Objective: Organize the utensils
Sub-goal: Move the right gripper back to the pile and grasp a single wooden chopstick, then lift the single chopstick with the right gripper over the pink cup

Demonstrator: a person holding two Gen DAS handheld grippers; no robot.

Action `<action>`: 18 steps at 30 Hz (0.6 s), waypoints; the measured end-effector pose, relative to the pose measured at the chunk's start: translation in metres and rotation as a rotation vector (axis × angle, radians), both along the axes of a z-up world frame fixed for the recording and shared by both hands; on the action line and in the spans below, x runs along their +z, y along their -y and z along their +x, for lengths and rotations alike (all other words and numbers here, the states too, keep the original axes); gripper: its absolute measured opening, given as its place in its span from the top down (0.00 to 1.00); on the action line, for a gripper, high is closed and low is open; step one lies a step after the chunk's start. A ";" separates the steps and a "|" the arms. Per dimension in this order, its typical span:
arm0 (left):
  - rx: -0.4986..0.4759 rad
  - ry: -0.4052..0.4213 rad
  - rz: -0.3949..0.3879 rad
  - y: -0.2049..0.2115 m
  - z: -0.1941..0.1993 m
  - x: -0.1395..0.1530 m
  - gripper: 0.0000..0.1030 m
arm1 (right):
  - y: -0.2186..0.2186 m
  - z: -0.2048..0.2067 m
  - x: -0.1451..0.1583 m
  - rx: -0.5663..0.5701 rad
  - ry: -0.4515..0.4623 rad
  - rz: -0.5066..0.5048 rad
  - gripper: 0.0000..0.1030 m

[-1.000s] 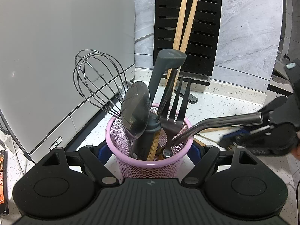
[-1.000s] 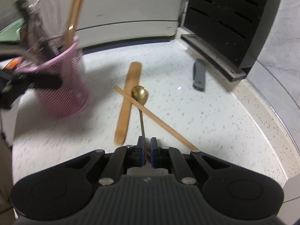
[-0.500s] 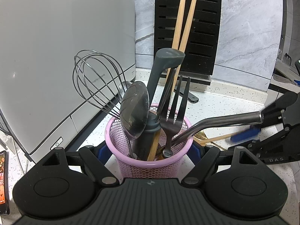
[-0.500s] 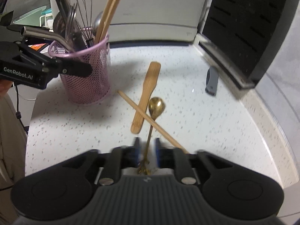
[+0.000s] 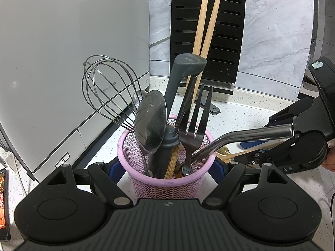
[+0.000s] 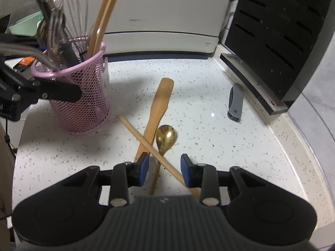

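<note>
My left gripper (image 5: pixel 166 167) is shut on the pink mesh utensil cup (image 5: pixel 165 185), which holds a whisk (image 5: pixel 104 92), a dark spoon (image 5: pixel 150 123), a black fork (image 5: pixel 193 125), wooden chopsticks (image 5: pixel 206 23) and a steel handle (image 5: pixel 251 136). The cup also shows in the right wrist view (image 6: pixel 81 96). My right gripper (image 6: pixel 164 167) is open and empty, low over the counter. A gold spoon (image 6: pixel 165 138), a single chopstick (image 6: pixel 150 144) and a wooden spatula (image 6: pixel 159 106) lie crossed between and just beyond its fingers.
A white appliance (image 6: pixel 157 14) stands at the back, a black slotted knife block (image 6: pixel 278 27) at the right. A grey-handled tool (image 6: pixel 235 102) lies near the block's base. The counter's rim (image 6: pixel 303 142) curves along the right.
My right gripper has opened and let go of the gold spoon, which now lies on the counter. It has also swung so the cup sits closer on the left. The left gripper has held still.
</note>
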State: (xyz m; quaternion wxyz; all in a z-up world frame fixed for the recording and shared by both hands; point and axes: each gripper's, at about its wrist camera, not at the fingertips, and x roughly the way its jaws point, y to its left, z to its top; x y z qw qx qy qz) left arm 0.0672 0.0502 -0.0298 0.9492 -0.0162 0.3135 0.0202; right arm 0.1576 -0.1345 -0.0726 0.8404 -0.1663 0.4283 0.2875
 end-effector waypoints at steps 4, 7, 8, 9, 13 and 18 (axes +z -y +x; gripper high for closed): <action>0.001 0.000 0.000 0.000 0.000 0.000 0.10 | 0.000 0.001 -0.004 -0.002 -0.032 0.010 0.88; 0.000 0.000 -0.001 0.000 0.000 0.000 0.10 | -0.003 -0.002 -0.005 0.024 -0.026 0.019 0.98; 0.000 0.000 -0.001 0.000 0.000 0.000 0.10 | -0.004 -0.003 -0.005 0.028 -0.020 0.011 0.98; 0.001 0.000 -0.001 0.000 0.000 0.000 0.10 | -0.005 -0.004 -0.006 0.032 -0.012 0.004 0.98; 0.001 0.000 0.000 0.000 0.000 0.000 0.10 | -0.005 -0.007 -0.003 0.026 0.001 -0.017 0.99; 0.001 0.000 0.000 0.000 0.000 0.000 0.10 | 0.005 -0.007 0.014 -0.030 0.013 0.061 0.99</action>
